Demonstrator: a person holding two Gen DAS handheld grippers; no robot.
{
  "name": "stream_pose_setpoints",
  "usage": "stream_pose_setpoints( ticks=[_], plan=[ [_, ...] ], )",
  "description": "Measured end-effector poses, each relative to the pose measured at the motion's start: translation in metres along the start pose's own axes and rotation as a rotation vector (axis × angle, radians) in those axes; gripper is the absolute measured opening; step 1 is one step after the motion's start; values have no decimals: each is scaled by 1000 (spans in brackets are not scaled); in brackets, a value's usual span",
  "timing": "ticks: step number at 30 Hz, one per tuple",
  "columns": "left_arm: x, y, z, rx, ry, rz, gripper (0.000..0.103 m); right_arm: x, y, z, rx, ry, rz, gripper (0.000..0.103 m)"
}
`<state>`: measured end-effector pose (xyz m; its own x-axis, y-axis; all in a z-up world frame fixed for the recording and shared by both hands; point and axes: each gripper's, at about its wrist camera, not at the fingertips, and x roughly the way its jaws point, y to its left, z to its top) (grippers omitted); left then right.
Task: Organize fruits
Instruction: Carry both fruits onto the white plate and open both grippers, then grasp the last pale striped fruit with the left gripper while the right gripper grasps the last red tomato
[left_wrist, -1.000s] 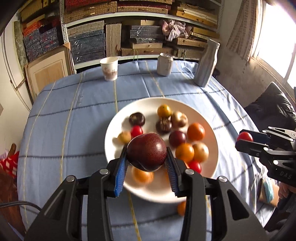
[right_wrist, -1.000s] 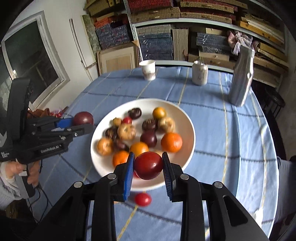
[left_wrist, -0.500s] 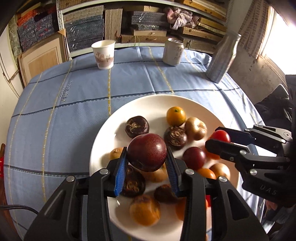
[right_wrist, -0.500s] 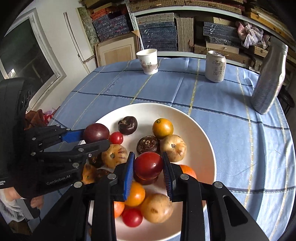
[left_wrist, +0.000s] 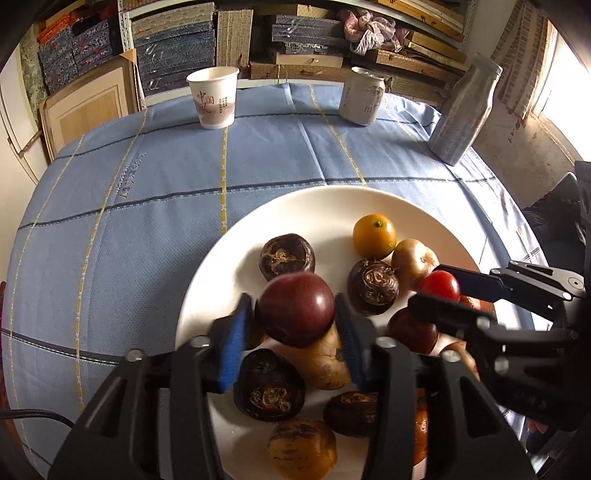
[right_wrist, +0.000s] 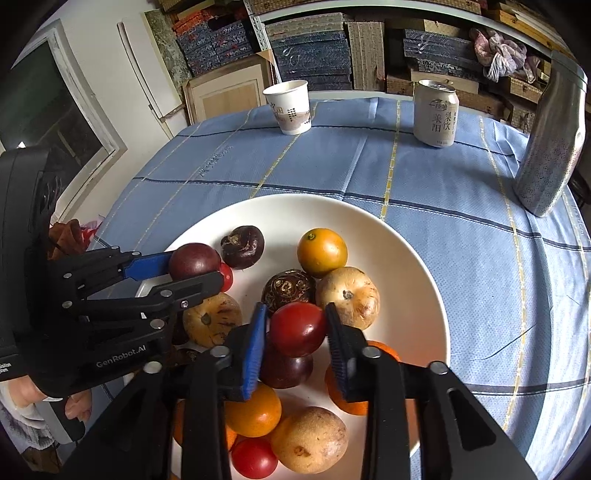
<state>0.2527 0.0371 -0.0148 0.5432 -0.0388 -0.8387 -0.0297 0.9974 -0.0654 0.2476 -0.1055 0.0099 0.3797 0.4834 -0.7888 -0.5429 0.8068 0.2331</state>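
My left gripper (left_wrist: 295, 325) has just been opening, the dark plum (left_wrist: 295, 308) between its spread jaws, over the plate (left_wrist: 325, 206). My right gripper (right_wrist: 295, 332) likewise around the red tomato (right_wrist: 297, 328) — both directly above the pile. Whether either fruit rests below is hidden.

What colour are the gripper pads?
Blue pads, clearest in the right wrist view.
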Motion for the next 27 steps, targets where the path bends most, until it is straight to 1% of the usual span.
stream_pose_setpoints(
  ticks=[2, 5, 7, 11, 16, 20, 24, 27],
  plan=[
    [-3, 0, 0, 0, -9, 4, 54, -4, 2, 0, -8, -17, -9, 54],
    [-8, 0, 1, -1, -20, 11, 58, -11, 4, 1, -11, -25, -5, 55],
    [-14, 0, 1, -1, -30, 15, 59, -17, 6, 1, -14, -33, -7, 55],
    [-29, -1, 0, -4, -55, 30, 67, -32, 9, 0, -10, -57, -8, 55],
    [-55, -1, -4, -3, -91, 41, 68, -62, 16, -1, -20, -102, -15, 56],
    [-78, -3, -12, 0, -121, 56, 72, -89, 21, -6, -25, -141, -23, 58],
    [-104, -4, -24, 0, -149, 71, 74, -114, 26, -15, -24, -174, -29, 60],
    [-121, -3, -37, -9, -164, 88, 80, -129, 29, -24, -20, -189, -32, 61]
  ],
)
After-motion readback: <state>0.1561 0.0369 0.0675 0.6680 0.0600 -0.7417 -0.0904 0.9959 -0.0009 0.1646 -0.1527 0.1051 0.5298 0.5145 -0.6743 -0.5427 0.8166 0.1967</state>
